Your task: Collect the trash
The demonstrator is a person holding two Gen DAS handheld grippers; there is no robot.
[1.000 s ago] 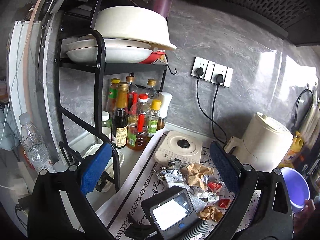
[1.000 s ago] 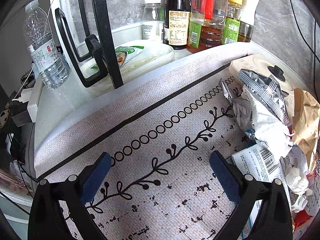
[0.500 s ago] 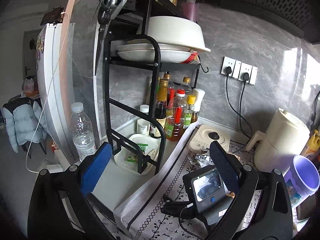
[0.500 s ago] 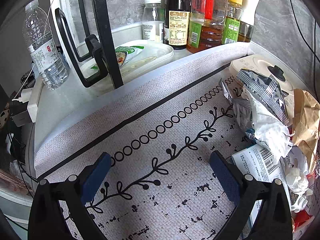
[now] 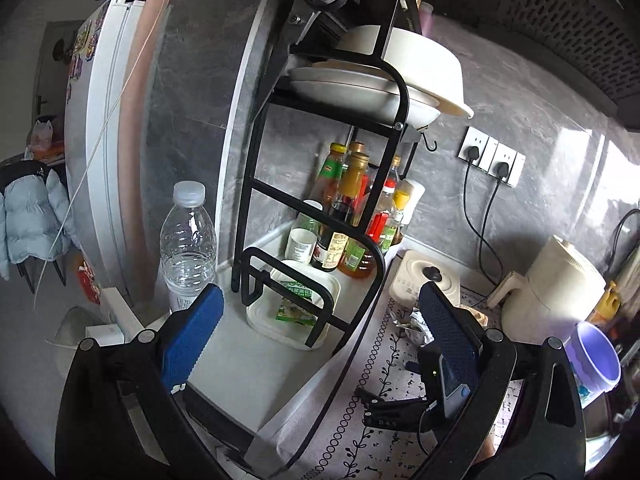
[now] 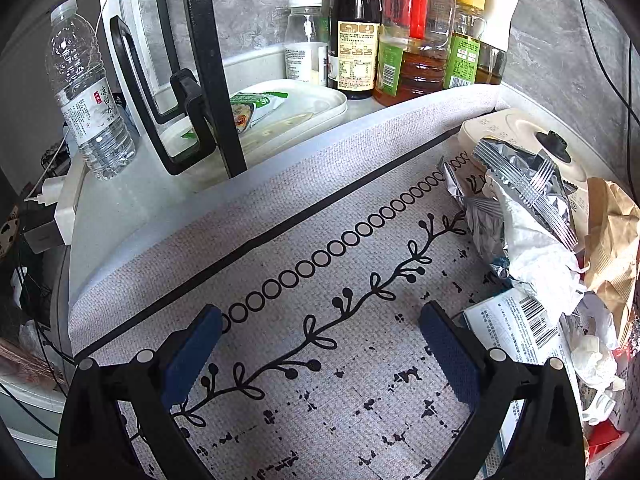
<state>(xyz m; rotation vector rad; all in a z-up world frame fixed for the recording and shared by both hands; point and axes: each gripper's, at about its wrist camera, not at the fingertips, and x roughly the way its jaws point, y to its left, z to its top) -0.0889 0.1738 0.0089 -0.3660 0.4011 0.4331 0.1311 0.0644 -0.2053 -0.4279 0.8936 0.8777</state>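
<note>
Trash heap (image 6: 552, 240) lies at the right edge of the patterned mat (image 6: 320, 280), piled against a low cream appliance (image 6: 520, 132) near the back wall. Long axis of the heap runs from the appliance toward the near edge of the counter. On top, a silver foil wrapper (image 6: 524, 176) lies tilted, its crimped end pointing up and back toward the appliance. Under it is crumpled white paper (image 6: 536, 256); to the right, crumpled brown paper (image 6: 612, 236). A flat barcoded carton (image 6: 516, 328) lies on the mat at the near side of the heap, one corner pointing toward the right gripper.

Right gripper (image 6: 320, 344) is low over the mat, aimed along the leaf pattern toward the bottle cluster (image 6: 400, 40) at the back. Blue pads spread wide, nothing between them. Right fingertip (image 6: 444, 344) sits just beside the carton corner; contact cannot be judged.

Left gripper (image 5: 316, 336) is held higher, looking down at the black wire rack (image 5: 320, 216) and the white tray (image 5: 296, 312) under it, which holds a green packet (image 5: 298, 300). Pads wide apart, empty. A water bottle (image 5: 188, 248) stands upright left of the rack. From this view only a sliver of the heap shows, past the right pad. A purple cup (image 5: 596, 356) and a cream kettle (image 5: 556, 284) sit at far right.
</note>
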